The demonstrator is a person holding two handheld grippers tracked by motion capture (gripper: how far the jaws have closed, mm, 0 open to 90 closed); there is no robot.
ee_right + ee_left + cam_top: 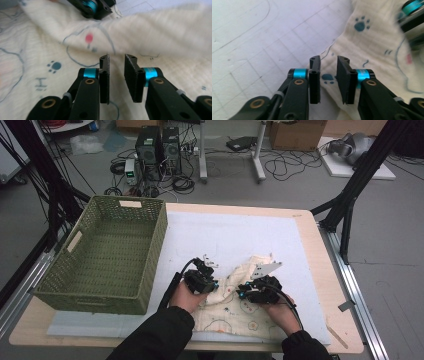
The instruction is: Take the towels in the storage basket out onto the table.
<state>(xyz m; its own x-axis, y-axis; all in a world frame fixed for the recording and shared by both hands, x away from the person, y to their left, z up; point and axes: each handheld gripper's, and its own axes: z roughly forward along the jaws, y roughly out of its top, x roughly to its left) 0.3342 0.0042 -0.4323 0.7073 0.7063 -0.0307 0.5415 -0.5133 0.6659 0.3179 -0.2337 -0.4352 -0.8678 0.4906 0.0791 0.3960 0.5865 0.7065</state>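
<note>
A cream cloth [235, 312] printed with paw marks and outlined animals lies crumpled on the white mat near the table's front edge. My left gripper [216, 285] hovers at the cloth's left edge. In the left gripper view its jaws [328, 62] stand a small gap apart over the cloth [374, 42], gripping nothing. My right gripper [241, 292] is over the cloth's middle, facing the left one. Its jaws [117, 60] also stand slightly apart above a raised fold of cloth [162, 32], with nothing between them. The left gripper [96, 7] shows beyond that fold.
A green woven basket [155, 245] stands on the table's left side, beside the cloth. The white gridded mat [235, 230] covers most of the wooden table [330, 270]. Computers, cables and black frame legs are on the floor behind.
</note>
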